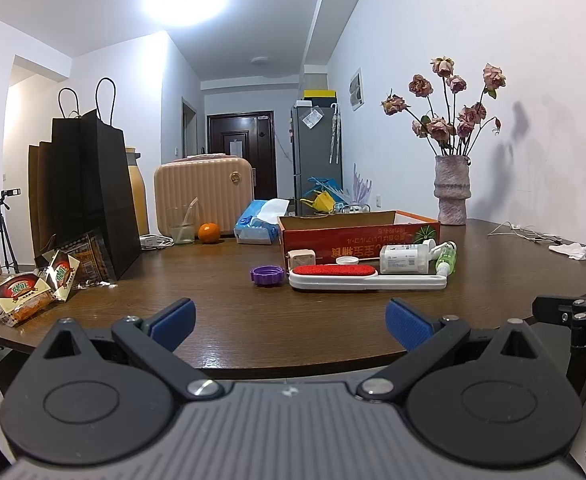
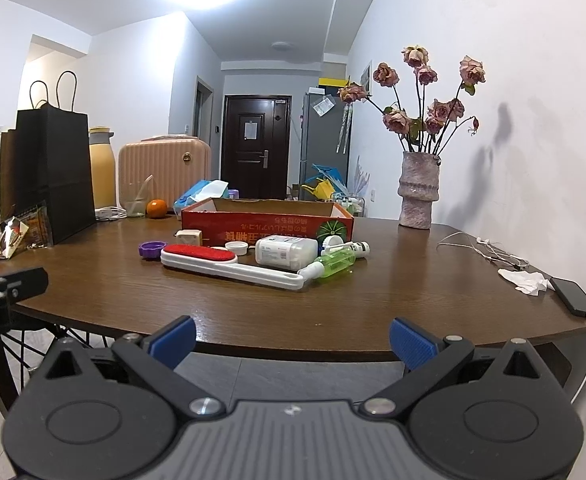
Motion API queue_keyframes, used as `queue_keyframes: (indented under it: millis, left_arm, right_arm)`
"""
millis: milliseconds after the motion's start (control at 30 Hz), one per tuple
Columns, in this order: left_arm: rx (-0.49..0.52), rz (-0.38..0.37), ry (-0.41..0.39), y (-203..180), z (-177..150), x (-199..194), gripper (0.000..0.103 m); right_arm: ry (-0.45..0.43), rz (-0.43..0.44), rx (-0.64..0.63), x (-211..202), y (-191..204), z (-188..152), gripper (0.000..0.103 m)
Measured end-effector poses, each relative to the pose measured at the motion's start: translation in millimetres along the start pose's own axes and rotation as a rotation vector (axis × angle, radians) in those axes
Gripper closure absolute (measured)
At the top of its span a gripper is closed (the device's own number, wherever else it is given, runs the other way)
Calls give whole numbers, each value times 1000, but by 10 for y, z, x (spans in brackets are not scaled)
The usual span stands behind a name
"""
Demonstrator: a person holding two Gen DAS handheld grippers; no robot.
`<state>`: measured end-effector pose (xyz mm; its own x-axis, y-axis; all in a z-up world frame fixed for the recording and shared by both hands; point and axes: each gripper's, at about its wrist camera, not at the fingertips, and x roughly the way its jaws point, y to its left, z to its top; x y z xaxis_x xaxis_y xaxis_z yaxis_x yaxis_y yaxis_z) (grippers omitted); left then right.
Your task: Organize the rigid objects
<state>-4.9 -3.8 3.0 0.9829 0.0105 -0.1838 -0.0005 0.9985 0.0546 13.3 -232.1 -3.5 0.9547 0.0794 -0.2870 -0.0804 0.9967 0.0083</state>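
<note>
On the brown wooden counter, a white lint brush with a red pad, a white bottle, a green spray bottle and a purple cap lie just before the open red cardboard box. Both the left tool and the right tool hang at the near edge, jaws apart and empty, so nothing looks sorted yet. The next move likely calls for reaching forward to the lint brush, nearest of the cluster, and closing across its narrow handle.

We see a red-padded white lint brush, purple cap, green bottle, red box, brown wood-grain counter.

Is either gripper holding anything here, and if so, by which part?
Nothing is held. The left gripper and right gripper both stand open at the table's near edge, short of the lint brush and bottles.
</note>
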Motion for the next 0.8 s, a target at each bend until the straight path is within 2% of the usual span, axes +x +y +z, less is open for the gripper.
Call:
queue_keyframes:
  millis: [800]
  left_arm:
    - [20, 6, -17, -47, -20, 18, 0]
  right_arm:
    - [15, 1, 15, 41, -43, -41, 0]
